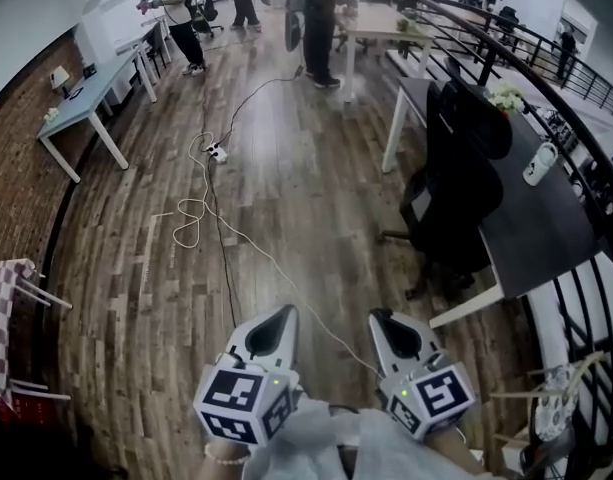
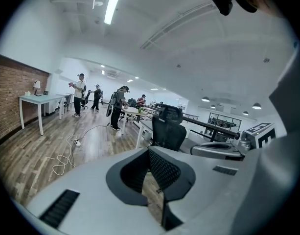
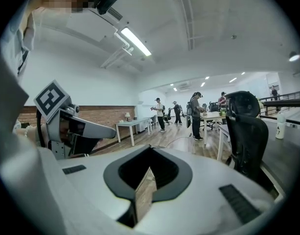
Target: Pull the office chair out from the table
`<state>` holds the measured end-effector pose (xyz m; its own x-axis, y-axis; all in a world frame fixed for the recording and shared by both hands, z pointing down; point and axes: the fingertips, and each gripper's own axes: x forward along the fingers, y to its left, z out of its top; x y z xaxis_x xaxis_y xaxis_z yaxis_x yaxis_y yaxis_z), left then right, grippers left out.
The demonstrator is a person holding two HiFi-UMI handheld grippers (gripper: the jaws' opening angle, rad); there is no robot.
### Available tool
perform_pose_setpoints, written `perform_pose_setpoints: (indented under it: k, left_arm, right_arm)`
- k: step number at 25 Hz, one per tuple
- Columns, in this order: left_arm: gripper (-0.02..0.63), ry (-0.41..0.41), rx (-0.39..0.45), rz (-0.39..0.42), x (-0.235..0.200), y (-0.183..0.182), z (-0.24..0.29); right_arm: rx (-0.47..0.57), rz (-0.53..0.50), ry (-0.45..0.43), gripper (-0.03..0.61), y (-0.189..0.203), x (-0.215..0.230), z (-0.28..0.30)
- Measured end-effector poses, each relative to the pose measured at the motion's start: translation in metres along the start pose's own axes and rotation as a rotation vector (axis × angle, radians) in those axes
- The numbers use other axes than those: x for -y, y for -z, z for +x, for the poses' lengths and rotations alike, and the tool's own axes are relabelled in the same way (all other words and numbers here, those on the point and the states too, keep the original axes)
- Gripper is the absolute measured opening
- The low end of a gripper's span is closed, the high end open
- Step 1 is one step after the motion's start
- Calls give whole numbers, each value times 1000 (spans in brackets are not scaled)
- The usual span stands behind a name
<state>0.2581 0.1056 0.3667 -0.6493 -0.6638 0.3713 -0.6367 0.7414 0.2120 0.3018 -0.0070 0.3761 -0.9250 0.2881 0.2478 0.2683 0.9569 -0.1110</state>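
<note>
A black mesh office chair (image 1: 454,173) stands tucked against the long dark table (image 1: 551,228) at the right of the head view, its back toward me. My left gripper (image 1: 285,313) and right gripper (image 1: 379,317) hang side by side low in that view, over bare wood floor, well short of the chair. Both are shut with nothing between the jaws. In the left gripper view the chair (image 2: 169,129) shows beyond the shut left gripper (image 2: 150,180). The right gripper view has the chair (image 3: 247,131) at its right, past the shut right gripper (image 3: 145,187).
A cable and power strip (image 1: 216,151) snake across the floor ahead of me. A white table (image 1: 86,98) stands by the brick wall at left. Several people (image 1: 321,18) stand at the far end. A black railing (image 1: 586,298) runs behind the dark table.
</note>
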Motion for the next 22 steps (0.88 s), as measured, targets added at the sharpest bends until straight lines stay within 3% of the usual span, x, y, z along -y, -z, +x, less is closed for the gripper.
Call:
perform_pose_setpoints:
  k: [11, 22]
  left_arm:
    - [0, -16, 32, 52, -117, -54, 16]
    - [0, -38, 24, 45, -187, -61, 25]
  right_arm:
    - [40, -19, -20, 3, -44, -40, 126]
    - [27, -23, -19, 4, -44, -60, 189]
